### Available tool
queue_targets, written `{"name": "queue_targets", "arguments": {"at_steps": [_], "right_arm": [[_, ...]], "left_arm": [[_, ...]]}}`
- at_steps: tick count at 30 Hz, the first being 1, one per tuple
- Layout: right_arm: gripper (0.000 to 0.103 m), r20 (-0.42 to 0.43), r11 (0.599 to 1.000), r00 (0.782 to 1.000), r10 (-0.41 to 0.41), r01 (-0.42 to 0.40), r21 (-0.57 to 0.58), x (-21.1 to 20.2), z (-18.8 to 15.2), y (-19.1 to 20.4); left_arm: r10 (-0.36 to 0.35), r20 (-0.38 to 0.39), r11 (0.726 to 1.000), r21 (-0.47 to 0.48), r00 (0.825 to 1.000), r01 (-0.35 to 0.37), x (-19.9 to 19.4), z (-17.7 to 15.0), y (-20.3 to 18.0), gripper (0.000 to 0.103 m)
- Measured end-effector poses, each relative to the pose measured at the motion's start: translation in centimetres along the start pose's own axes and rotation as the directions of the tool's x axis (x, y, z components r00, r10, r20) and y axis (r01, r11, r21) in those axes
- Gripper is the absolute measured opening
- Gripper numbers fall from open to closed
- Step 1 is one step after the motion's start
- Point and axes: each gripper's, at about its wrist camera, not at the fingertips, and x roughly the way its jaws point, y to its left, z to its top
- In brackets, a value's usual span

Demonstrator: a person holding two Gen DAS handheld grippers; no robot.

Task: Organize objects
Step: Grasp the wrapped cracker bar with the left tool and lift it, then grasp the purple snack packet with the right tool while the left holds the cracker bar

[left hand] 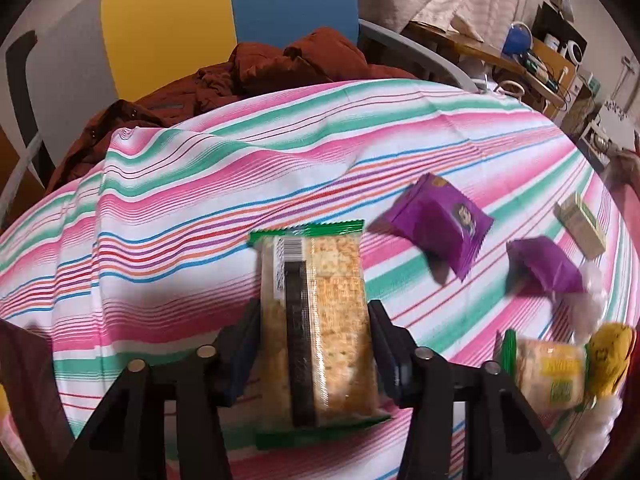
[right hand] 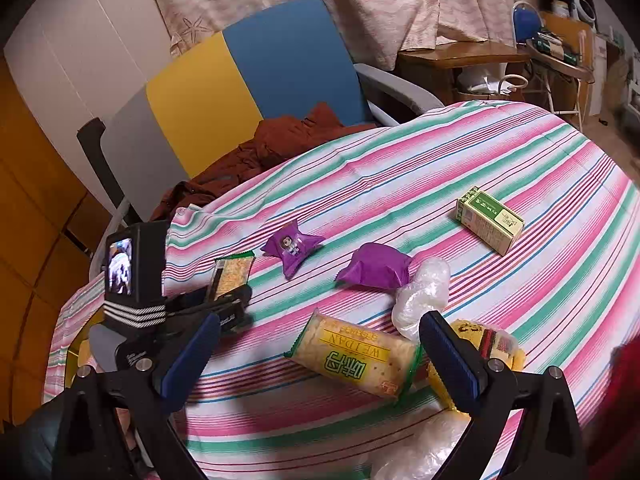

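Left gripper (left hand: 314,344): jaws clamped on a green-edged cracker pack (left hand: 316,320), one finger on each long side, pack pointing toward 12 o'clock and held above the striped tablecloth (left hand: 160,200).

Right gripper (right hand: 320,360): jaws spread wide, gripping nothing. A second cracker pack (right hand: 354,356), yellow label, lies flat on the cloth between the two fingers; whether they touch it, cannot tell.

From the right wrist view:
- Purple pouch with cartoon figure (right hand: 292,248) at 11 o'clock of that pack.
- Plain purple pouch (right hand: 376,268) at 12 o'clock, touching a clear plastic wad (right hand: 424,292) at 1 o'clock.
- Green-and-cream carton (right hand: 490,220) on its side at 2 o'clock, well apart.
- Yellow snack (right hand: 480,344) behind the right finger, partly hidden.
- Left gripper with its held pack at 10 o'clock.

Rust-brown cloth (right hand: 280,140) heaped on the blue-and-yellow chair (right hand: 280,60) past the table's far edge.
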Motion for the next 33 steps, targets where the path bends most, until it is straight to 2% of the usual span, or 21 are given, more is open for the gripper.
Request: {"name": "queue_targets", "arguments": {"at_steps": [2,6,15,20,24,28,33], "right_arm": [[0.1,-0.004,1.0,1.0,-0.004,0.004,0.001,0.1,0.0,-0.1],[0.1,-0.012,1.0,1.0,-0.009,0.009,0.007,0.2,-0.1,-0.2],[0.1,-0.082,0.999,0.996,-0.027,0.023,-0.043,1.5,-0.5,0.7],[0.096,-0.125,0.984,0.991,-0.055,0.032,-0.175,2.6,-0.1,3.2],[0.09,-0.129,0.955,0.988,-0.089,0.048,-0.291,4.7,2.0,4.9],[0.082,-0.196,0.921,0.972,-0.131,0.046,-0.387,9.3,4.5,6.0],[0.077,-0.231,0.882,0.953,-0.198,0.071,-0.465,14.0,6.0,7.2]], "left_arm": [[-0.001,-0.005,1.0,-0.009,1.0,0.001,-0.4,-0.5,0.2,0.045],[0.01,-0.005,1.0,-0.001,1.0,-0.01,-1.8,-2.5,0.2,0.045],[-0.008,0.032,0.999,0.035,0.999,0.007,-6.0,-9.8,-0.8,0.045],[-0.057,0.049,0.998,0.018,0.997,0.056,-6.0,-10.3,-0.1,0.045],[-0.07,0.066,0.997,0.016,0.995,0.069,-5.9,-10.4,0.1,0.046],[-0.085,0.084,0.996,-0.002,0.993,0.086,-6.0,-10.8,0.3,0.046],[-0.102,0.099,0.995,-0.01,0.99,0.104,-5.9,-11.0,0.6,0.046]]}}
